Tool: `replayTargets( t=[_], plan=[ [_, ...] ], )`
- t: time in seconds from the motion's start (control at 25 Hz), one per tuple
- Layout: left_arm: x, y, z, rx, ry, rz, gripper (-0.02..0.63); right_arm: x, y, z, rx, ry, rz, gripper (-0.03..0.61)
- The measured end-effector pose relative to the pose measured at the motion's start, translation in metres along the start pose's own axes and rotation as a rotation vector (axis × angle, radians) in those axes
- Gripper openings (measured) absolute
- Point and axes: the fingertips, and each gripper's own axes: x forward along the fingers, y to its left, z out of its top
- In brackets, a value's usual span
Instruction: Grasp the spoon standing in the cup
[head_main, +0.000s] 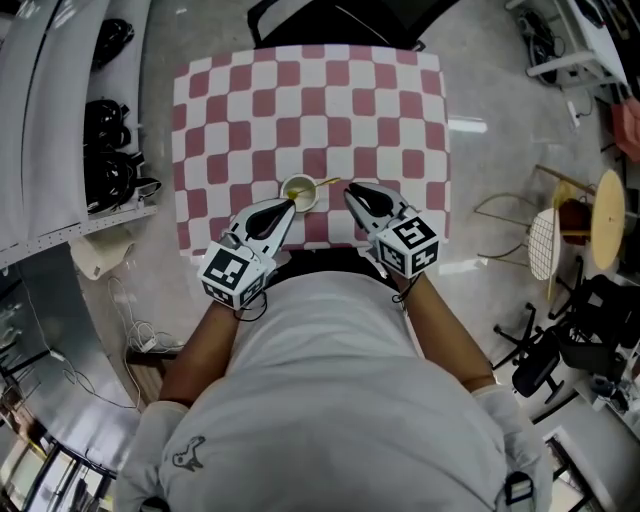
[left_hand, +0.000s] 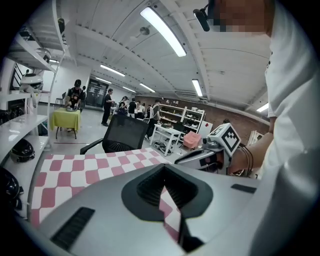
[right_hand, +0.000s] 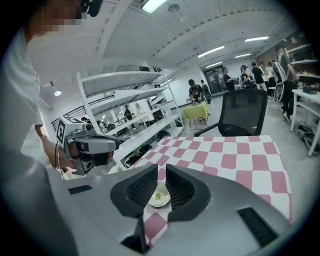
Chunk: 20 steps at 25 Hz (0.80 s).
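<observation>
Only the head view takes in the whole layout: a small white round cup (head_main: 299, 192) sits near the front edge of the tabletop (head_main: 310, 90), which is covered in a red-and-white checked cloth. A yellowish spoon (head_main: 322, 184) stands in the cup, its handle leaning out to the right. The left gripper (head_main: 289, 205) points at the cup from just beside it, and the right gripper (head_main: 350, 190) is aimed at the spoon handle, close to it but not touching. The right gripper view shows what the head view cannot. Its fingers (right_hand: 150, 187) stand slightly apart with a narrow slit between them and nothing held, and the cup with the spoon bowl shows through that slit, beyond the tips. The left gripper view does not show the cup at all. There the fingers (left_hand: 150, 187) meet at their tips, hold nothing, and only checked cloth shows behind them, with the other gripper's marker cube (left_hand: 227, 137) off to the right. A black mesh office chair (head_main: 330, 20) stands at the far side of the tabletop. White shelving (head_main: 60, 120) with black helmets (head_main: 105, 170) runs along the left. The two gripper views open onto a large workshop with long ceiling strip lights (left_hand: 162, 30), a yellow-draped table (left_hand: 65, 120) and several people (left_hand: 107, 105) standing far back.
</observation>
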Motion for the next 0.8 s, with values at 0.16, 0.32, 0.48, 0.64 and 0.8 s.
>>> replayTargets(
  t=[0.16,0.32,0.48,0.64,0.8],
  plan=[
    [0.012,0.007,-0.007,-0.022,0.018,0.001,0.011,0.011,-0.010,-0.005,0.008,0.005,0.006,0.035],
    [0.024,0.013,-0.015,-0.038,0.034,0.004,0.011,0.021,-0.017,-0.013,0.014,0.022,0.022,0.046],
    [0.035,0.019,-0.022,-0.051,0.056,0.009,0.011,0.033,-0.026,-0.027,0.045,0.057,0.042,0.082],
    [0.044,0.023,-0.031,-0.061,0.080,0.011,0.011,0.043,-0.035,-0.038,0.074,0.077,0.049,0.092],
    [0.053,0.026,-0.039,-0.062,0.106,0.008,0.011,0.055,-0.037,-0.049,0.072,0.111,0.076,0.097]
  ],
)
